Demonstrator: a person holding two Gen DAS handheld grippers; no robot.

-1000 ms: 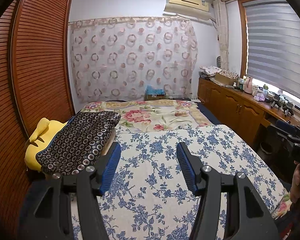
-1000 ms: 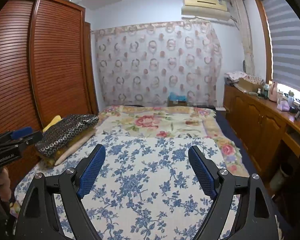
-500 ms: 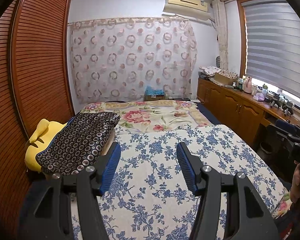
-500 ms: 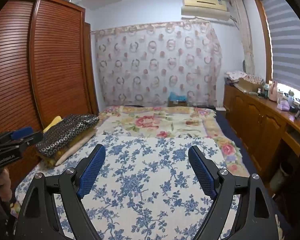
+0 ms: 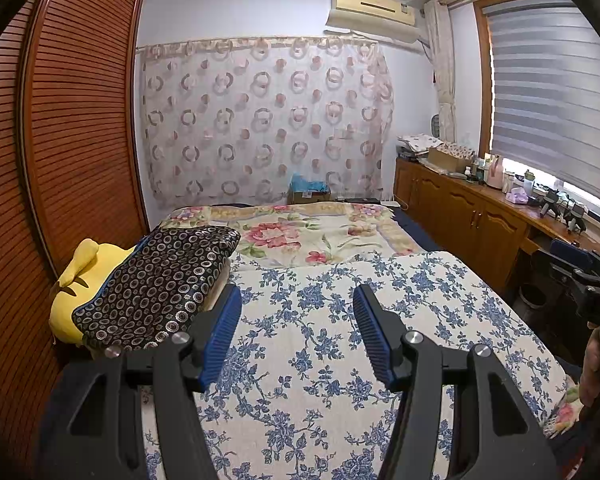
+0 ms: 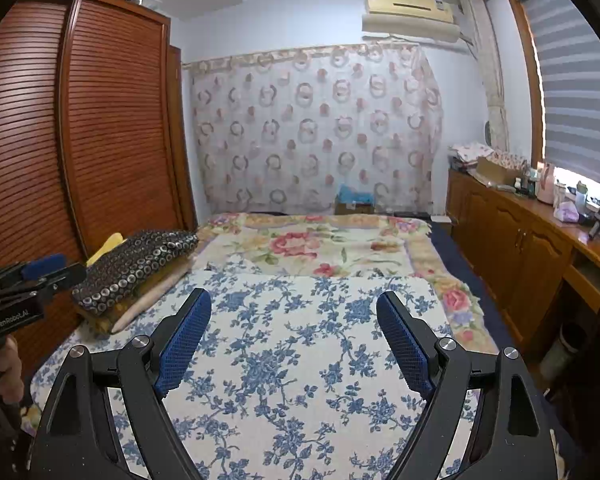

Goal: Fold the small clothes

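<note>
No small garment shows in either view. My left gripper (image 5: 298, 330) is open and empty, held above a bed covered with a white cloth printed with blue flowers (image 5: 340, 340). My right gripper (image 6: 294, 336) is open and empty above the same cloth (image 6: 292, 360). The left gripper also shows at the left edge of the right wrist view (image 6: 32, 280), and the right gripper at the right edge of the left wrist view (image 5: 580, 276).
A dark circle-patterned folded quilt (image 5: 156, 280) lies on a yellow pillow (image 5: 76, 276) at the bed's left side. A rose-printed blanket (image 5: 300, 232) covers the far half. A slatted wooden wardrobe (image 5: 72, 140) stands left; wooden cabinets (image 5: 468, 220) with clutter stand right.
</note>
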